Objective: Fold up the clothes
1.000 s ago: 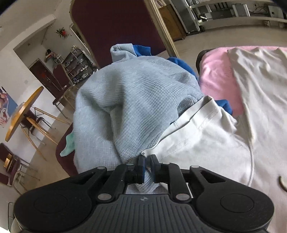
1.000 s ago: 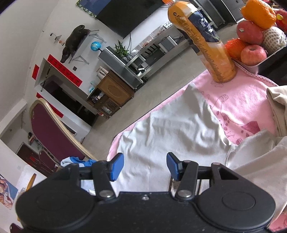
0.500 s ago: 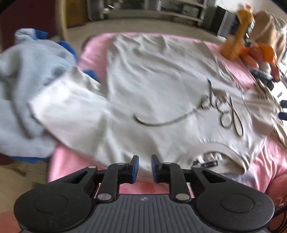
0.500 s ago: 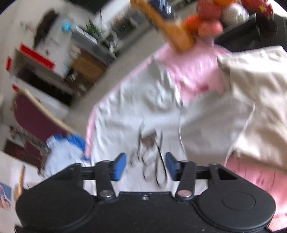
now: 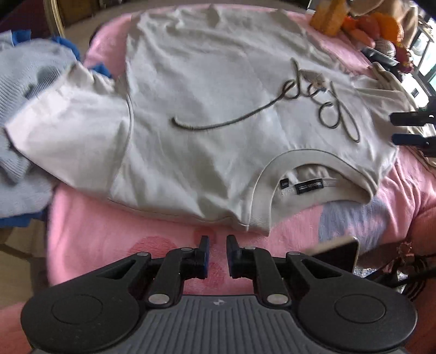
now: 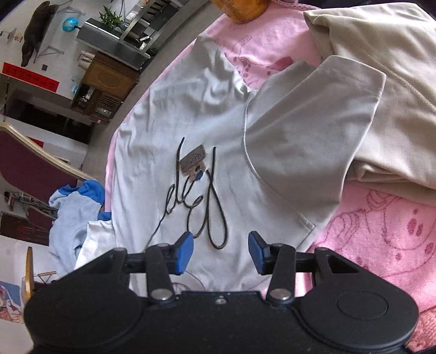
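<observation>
1. Since the white T-shirt (image 5: 218,89) lies spread flat, front up, on the pink blanket (image 5: 114,234), collar nearest the left camera, folding looks barely begun: no fold is visible yet.
2. One sleeve (image 5: 68,130) drapes off onto the pale blue sweater (image 5: 24,81) beside the blanket; the other sleeve (image 6: 308,122) rests against a beige garment (image 6: 381,68).
3. Left gripper (image 5: 217,250): jaws nearly together with a narrow gap, holding nothing, hovering over bare blanket just short of the collar (image 5: 261,196).
4. Right gripper (image 6: 221,246): jaws spread wide, empty, above the shirt's chest near the looped script (image 6: 201,207).
5. Judgement: next move is probably to pinch a sleeve or shoulder edge and carry it inward; the left jaws would need to widen first.
6. Orange bottle (image 5: 331,16) stands beyond the hem, well apart.
</observation>
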`<state>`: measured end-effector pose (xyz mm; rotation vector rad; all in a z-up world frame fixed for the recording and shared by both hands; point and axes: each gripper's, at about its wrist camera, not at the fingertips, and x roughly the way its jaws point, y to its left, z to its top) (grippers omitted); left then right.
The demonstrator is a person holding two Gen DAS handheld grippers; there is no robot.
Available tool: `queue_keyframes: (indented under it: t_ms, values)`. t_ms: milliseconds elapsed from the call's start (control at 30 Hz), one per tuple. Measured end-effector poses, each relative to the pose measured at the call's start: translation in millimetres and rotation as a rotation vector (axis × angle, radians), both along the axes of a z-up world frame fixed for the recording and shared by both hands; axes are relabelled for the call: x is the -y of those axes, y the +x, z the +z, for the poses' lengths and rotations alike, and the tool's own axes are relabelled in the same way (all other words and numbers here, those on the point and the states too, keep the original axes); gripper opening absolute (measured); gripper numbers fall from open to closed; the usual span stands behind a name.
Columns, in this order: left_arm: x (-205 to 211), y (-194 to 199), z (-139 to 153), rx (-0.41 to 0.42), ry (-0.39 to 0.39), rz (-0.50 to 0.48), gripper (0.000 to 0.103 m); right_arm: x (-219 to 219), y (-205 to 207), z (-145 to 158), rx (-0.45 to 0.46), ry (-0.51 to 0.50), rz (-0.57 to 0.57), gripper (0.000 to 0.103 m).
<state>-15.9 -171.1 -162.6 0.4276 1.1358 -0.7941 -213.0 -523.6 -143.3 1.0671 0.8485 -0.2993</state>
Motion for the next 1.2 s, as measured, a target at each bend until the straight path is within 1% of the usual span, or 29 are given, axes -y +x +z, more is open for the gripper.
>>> queue_keyframes:
  t_ms: [133,167,233,300,367,400,467,533,633,667,700,767,867,900,1000,1033,1067,1100,1200]
  values:
    - [-10,10,17,0.019,-0.096,0.049,0.014,-4,1,1,-0.012,-0.019,0.038,0.044]
    - [-7,16,16,0.018,-0.107,0.07,0.012,-5,1,1,-0.018,-0.025,0.042,0.044]
    - [1,26,8,-0.01,-0.125,0.081,0.012,-6,2,1,-0.03,-0.035,0.042,0.044]
    - [14,27,-3,-0.031,-0.106,0.055,0.012,-6,3,-1,-0.041,-0.039,0.044,0.044]
    - [22,20,-13,-0.042,-0.047,0.017,0.012,-7,4,-2,-0.058,-0.044,0.049,0.044]
    - [23,15,-16,-0.04,-0.012,0.002,0.012,-7,4,-3,-0.07,-0.048,0.05,0.044]
    - [20,7,-15,-0.007,0.015,-0.01,0.013,-7,4,-5,-0.094,-0.061,0.051,0.044]
    - [15,6,-5,0.007,-0.007,0.0,0.013,-7,3,-5,-0.105,-0.079,0.048,0.044]
    - [9,11,8,0.029,-0.059,0.034,0.013,-10,0,3,-0.067,-0.112,0.055,0.044]
    - [8,13,11,0.037,-0.077,0.049,0.013,-13,1,6,-0.066,-0.138,0.065,0.042]
    - [8,17,11,0.038,-0.084,0.065,0.013,-16,2,8,-0.068,-0.166,0.077,0.032]
    - [10,24,2,0.025,-0.074,0.091,0.013,-21,7,6,-0.104,-0.204,0.108,0.021]
    - [12,26,-17,-0.004,-0.038,0.092,0.013,-28,16,2,-0.163,-0.257,0.156,0.021]
    - [12,25,-19,-0.001,-0.033,0.085,0.013,-31,19,0,-0.182,-0.275,0.172,0.021]
    - [12,23,-19,0.015,-0.025,0.07,0.013,-46,24,-2,-0.185,-0.296,0.272,0.021]
    - [12,24,-20,0.018,-0.021,0.068,0.014,-54,27,-5,-0.222,-0.315,0.312,0.021]
    - [12,24,-20,0.021,-0.016,0.066,0.014,-61,30,-10,-0.277,-0.342,0.346,0.017]
    - [12,25,-21,0.02,-0.015,0.065,0.014,-68,30,-10,-0.301,-0.389,0.366,0.015]
    - [12,26,-21,0.015,-0.021,0.066,0.014,-77,27,-8,-0.38,-0.441,0.394,0.015]
